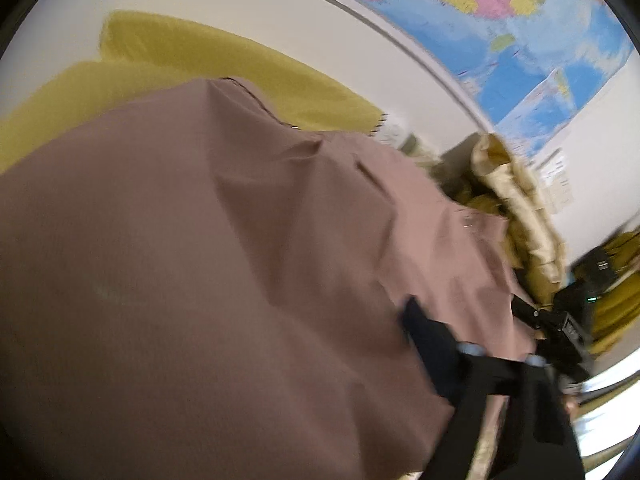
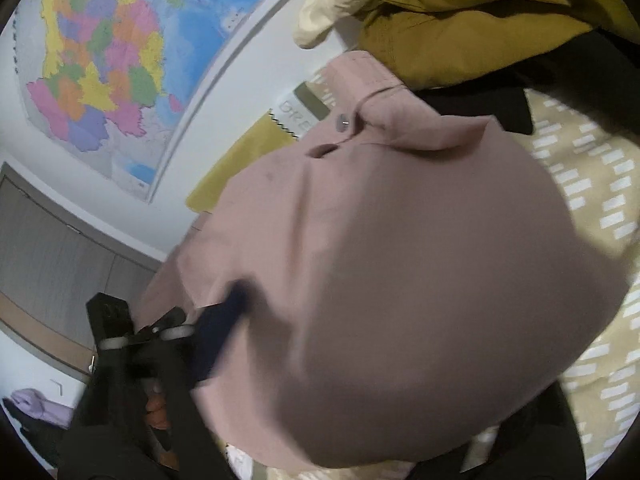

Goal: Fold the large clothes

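Only the right wrist view shows the pink garment's button.

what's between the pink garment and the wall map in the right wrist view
A yellow cloth and a strip of bare white wall lie between the pink garment and the map, seen in the right wrist view.

Both views are evenly and softly lit, bright on the white wall and with no hard glare. Motion blur smears the pink garment, its folds soft, and the dark fingers at the lower edge. In the right wrist view the same cloth darkens into a broad shadow at its middle. Fisheye distortion bends the wall map and its frame; black vignette rings every corner.
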Demonstrator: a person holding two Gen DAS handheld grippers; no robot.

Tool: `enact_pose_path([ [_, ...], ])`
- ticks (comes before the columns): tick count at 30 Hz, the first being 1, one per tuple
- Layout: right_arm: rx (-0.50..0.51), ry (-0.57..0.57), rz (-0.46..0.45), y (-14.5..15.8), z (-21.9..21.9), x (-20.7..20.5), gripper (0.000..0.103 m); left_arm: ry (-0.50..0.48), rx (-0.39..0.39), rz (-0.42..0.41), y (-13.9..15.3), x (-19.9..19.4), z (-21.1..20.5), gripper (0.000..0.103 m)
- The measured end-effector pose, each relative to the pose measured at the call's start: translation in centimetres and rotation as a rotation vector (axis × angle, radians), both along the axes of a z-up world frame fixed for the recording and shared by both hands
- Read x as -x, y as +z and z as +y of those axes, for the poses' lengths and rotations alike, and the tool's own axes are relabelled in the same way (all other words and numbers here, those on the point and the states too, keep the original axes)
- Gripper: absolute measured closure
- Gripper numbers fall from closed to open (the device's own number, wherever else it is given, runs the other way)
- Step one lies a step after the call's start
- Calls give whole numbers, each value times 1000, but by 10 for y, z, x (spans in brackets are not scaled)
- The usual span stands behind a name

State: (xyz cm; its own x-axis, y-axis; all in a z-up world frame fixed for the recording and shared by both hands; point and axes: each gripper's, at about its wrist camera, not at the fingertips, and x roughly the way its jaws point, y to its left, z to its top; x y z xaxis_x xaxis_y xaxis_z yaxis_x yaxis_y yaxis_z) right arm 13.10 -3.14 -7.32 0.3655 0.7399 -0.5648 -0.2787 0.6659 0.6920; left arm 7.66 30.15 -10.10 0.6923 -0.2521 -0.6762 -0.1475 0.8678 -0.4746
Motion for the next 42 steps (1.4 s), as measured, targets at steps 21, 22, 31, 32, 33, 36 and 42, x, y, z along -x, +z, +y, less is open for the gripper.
enact_pose_path([
  [21, -6, 58, -103, 32, 31, -10, 84, 8, -59, -10, 21, -29, 7, 94],
  [22, -10, 67, -123, 41, 35, -11, 84, 12, -72, -19, 28, -31, 9, 95],
  [31, -64, 149, -336, 145, 115, -50, 86, 109, -203, -136, 124, -53, 73, 95],
  [32, -77, 157, -356, 152, 127, -54, 86, 138, -221, -152, 135, -53, 87, 95],
  [33, -88, 167, -372, 157, 138, -59, 86, 171, -236, -173, 144, -50, 100, 95],
  [36, -112, 232, -384, 152, 186, -72, 86, 264, -260, -216, 151, -37, 137, 95],
  [42, 5, 418, -150, 52, 279, -82, 77, 423, -238, -23, 58, -27, 214, 94],
])
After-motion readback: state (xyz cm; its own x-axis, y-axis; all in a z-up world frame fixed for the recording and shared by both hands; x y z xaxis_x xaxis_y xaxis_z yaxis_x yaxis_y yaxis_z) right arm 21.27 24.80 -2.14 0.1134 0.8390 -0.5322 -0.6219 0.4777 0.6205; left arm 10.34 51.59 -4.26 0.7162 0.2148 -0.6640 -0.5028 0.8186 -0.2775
